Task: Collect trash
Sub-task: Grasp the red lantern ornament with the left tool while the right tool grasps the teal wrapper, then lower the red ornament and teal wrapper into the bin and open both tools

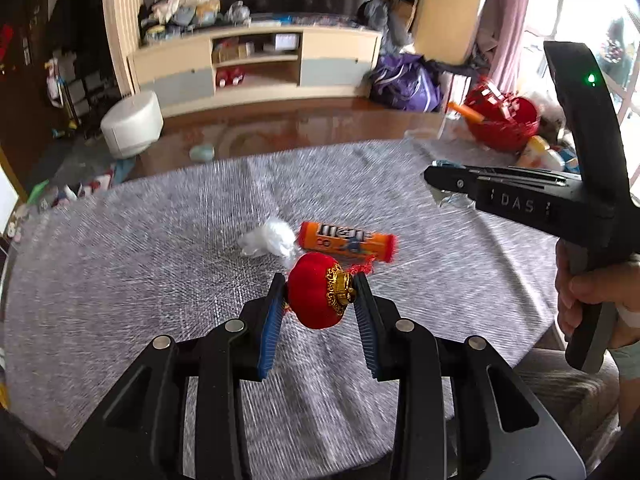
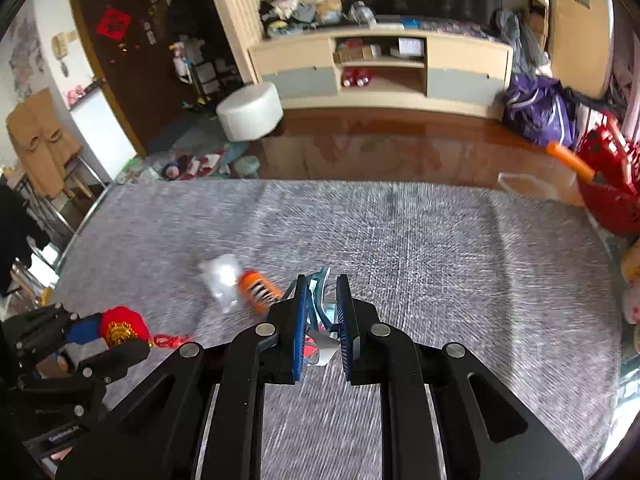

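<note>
Both hands are loaded. The left tool (image 1: 320, 304) is clamped on a small red lantern ornament (image 1: 316, 296), pads pressing on its two sides, its gold cap turned toward the right pad and its red tassel (image 2: 170, 340) trailing off it. The right tool (image 2: 322, 320) is closed tight on a crumpled wrapper (image 2: 320, 312) of clear and bluish film with a white scrap; what it was is hard to tell through the blur.

Take the orange candy tube (image 1: 346, 242) on the grey-clothed surface (image 1: 140, 280) as landmark. It lies just beyond the lantern, its long axis running across the left tool's line of sight, with a crumpled white plastic wad (image 1: 268, 238) touching or nearly touching its left end. Both are still to be collected.

The red basket (image 1: 502, 120) sits well past the tube, off the surface's far right edge. If that is the bin, the right hand looks nearer to it.
</note>
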